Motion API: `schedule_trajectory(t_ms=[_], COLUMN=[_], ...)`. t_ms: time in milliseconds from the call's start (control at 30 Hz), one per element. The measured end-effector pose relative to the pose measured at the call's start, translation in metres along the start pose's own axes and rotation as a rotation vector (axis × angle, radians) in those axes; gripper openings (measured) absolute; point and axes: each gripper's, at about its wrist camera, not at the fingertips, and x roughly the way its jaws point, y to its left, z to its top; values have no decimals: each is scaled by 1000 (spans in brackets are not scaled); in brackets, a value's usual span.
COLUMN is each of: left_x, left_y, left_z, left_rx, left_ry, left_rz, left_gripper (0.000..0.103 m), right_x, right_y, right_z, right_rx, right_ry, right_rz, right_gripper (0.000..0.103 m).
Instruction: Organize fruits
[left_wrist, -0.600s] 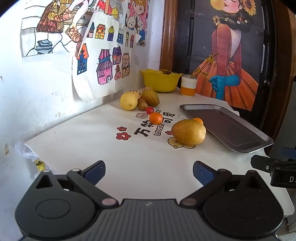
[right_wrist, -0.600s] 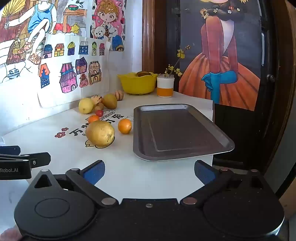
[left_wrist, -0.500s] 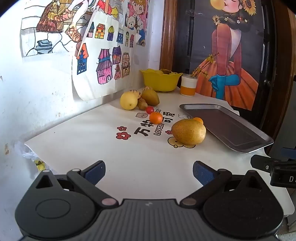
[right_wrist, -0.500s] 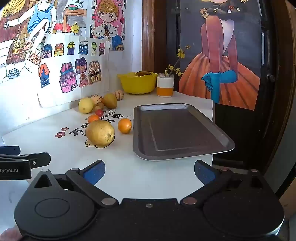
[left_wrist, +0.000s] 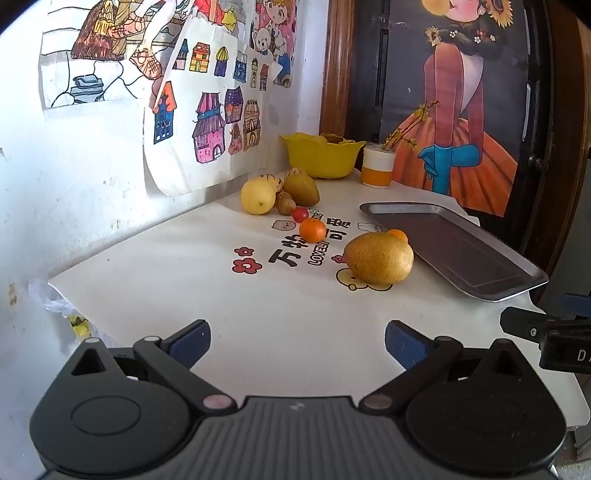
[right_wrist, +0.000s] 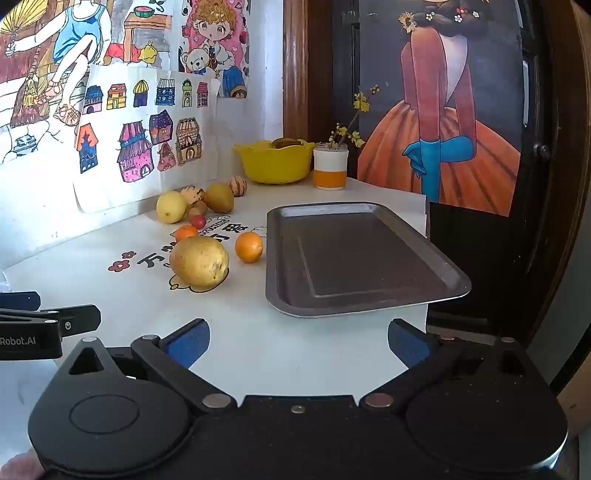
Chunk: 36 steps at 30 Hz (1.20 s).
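Note:
A big yellow-brown pear (left_wrist: 378, 258) (right_wrist: 199, 262) lies mid-table with a small orange (right_wrist: 249, 246) (left_wrist: 398, 235) beside it, next to the dark metal tray (right_wrist: 354, 258) (left_wrist: 454, 247), which holds nothing. Farther back sit another small orange (left_wrist: 312, 229) (right_wrist: 185, 232), a red cherry tomato (left_wrist: 300, 213) (right_wrist: 198, 220), a yellow pear (left_wrist: 258, 195) (right_wrist: 171, 206), a brownish pear (left_wrist: 301, 189) (right_wrist: 219, 197) and striped small fruits (right_wrist: 237, 185). My left gripper (left_wrist: 297, 341) and right gripper (right_wrist: 298, 338) both stand open over the table's near edge, holding nothing.
A yellow bowl (left_wrist: 320, 155) (right_wrist: 275, 162) with fruit in it and a white-and-orange cup (right_wrist: 330, 168) with flower twigs stand at the back. Paper drawings hang on the left wall. The table ends just right of the tray, by a dark door.

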Motion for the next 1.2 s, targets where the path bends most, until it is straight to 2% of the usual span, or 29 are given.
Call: schedule_trajectory(t_ms=[1200], left_x=[7], left_y=[1], left_z=[-9], left_rx=[-4], left_ry=[20], left_rz=[2], left_gripper=[103], right_x=[5], right_y=[-1], right_z=[-3], right_rx=[4], right_ry=[12], right_rz=[0], right_gripper=[103])
